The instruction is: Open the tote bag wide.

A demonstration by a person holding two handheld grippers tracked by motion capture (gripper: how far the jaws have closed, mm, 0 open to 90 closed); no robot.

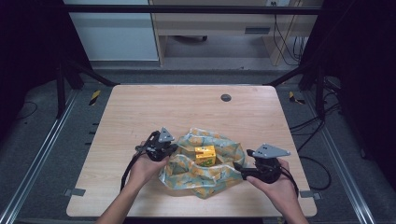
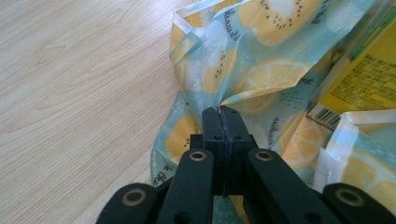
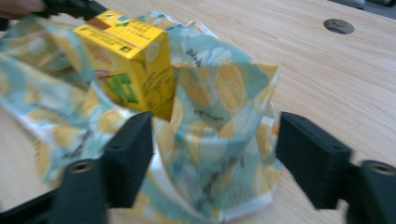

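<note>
Bag: blue lemon-print plastic bag [image 1: 205, 168] is lying on pale wooden table [image 1: 154, 107], holding yellow carton [image 1: 205, 154].
Left gripper [image 2: 221, 116]: is pinching bag edge.
Right gripper [image 3: 215, 154]: is straddling bag fold, jaws apart.

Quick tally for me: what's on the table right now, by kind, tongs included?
Lemon-print bag: 1
Yellow carton inside the bag: 1
Tongs: 2, left tongs shut on the bag's edge, right tongs open around the bag's other side
Total: 4

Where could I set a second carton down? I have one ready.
The far half of the table, between the bag and the round grommet, is bare. It is crowded near the front edge, around the bag, yellow carton and both grippers.
</note>
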